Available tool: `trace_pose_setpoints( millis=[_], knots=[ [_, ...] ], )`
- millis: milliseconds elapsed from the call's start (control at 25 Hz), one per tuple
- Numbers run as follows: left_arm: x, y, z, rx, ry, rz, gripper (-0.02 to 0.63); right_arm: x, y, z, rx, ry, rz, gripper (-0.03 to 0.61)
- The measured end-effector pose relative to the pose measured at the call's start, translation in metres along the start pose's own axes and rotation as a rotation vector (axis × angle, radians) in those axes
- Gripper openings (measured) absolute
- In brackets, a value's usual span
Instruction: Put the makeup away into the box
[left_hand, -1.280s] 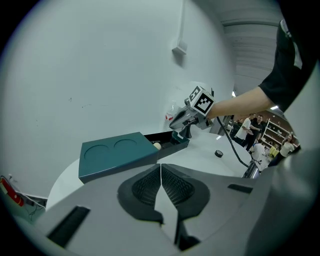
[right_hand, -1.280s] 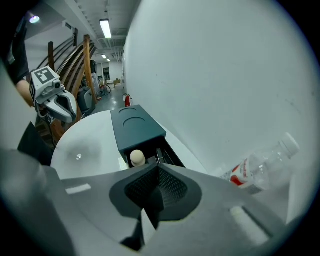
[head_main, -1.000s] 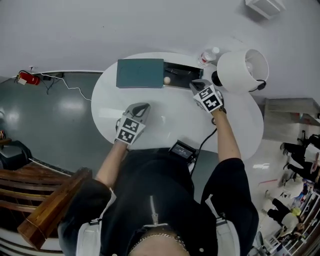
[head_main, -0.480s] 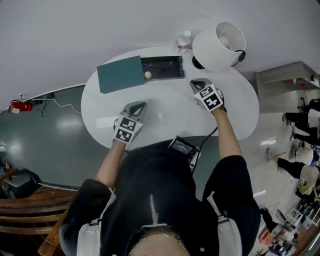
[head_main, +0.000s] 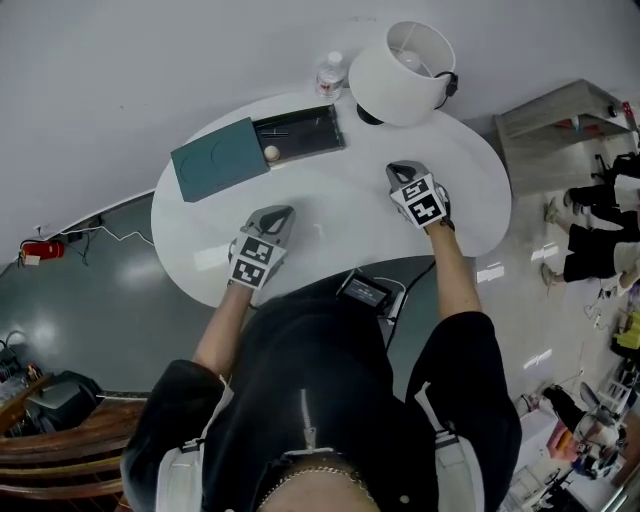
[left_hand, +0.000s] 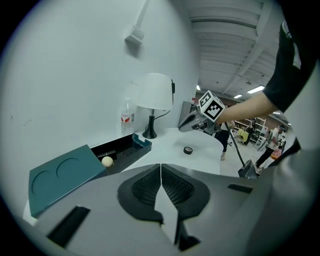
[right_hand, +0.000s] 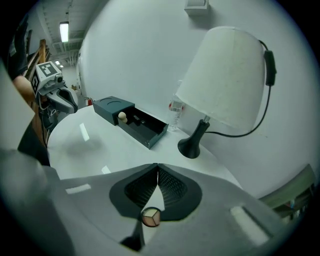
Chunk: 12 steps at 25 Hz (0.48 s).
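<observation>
Closest in, a black device (head_main: 365, 293) sits on the near edge of the white oval surface (head_main: 330, 195), right in front of the person's body. Just beyond it, out to the left, there's the left claw (head_main: 279, 212), hanging over bare surface with its tips pressed together and nothing between them. Across on the right, the right claw (head_main: 402, 168) is a little farther out and closed up tight as well, with nothing caught at the tips. And there's the makeup: a small round compact (left_hand: 188, 150) lies on the surface just under that right claw, showing three coloured wedges through the gap behind the tips in the right gripper view. It's well apart from the box. Farther back is the box (head_main: 325, 125) itself, with a teal lid (head_main: 218, 160) over its left part and the dark right part open. A cream ball (head_main: 271, 152) sits inside, right against the lid's edge. At the far rim stand a water bottle (head_main: 330, 75) and, beside it, a white-shaded lamp (head_main: 400, 72).
</observation>
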<state>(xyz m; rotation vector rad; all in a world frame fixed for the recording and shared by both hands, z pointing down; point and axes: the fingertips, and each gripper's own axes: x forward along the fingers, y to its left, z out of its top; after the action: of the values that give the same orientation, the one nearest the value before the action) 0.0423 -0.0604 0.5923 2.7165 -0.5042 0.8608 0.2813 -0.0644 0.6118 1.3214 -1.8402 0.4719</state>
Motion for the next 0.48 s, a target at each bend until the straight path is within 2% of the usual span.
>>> trace_pose_setpoints(
  millis=[200, 320, 480],
  knots=[
    [0.009, -0.009, 0.003, 0.020, 0.013, -0.032, 0.014, -0.006, -0.003, -0.029, 0.039, 0.028, -0.027, 0.011],
    [0.012, -0.014, 0.002, 0.031, 0.022, -0.046, 0.014, -0.006, -0.005, -0.044, 0.036, 0.037, -0.043, 0.079],
    [0.013, -0.014, 0.001, 0.027, 0.027, -0.046, 0.014, -0.004, -0.002, -0.062, 0.062, 0.057, -0.049, 0.134]
  ],
)
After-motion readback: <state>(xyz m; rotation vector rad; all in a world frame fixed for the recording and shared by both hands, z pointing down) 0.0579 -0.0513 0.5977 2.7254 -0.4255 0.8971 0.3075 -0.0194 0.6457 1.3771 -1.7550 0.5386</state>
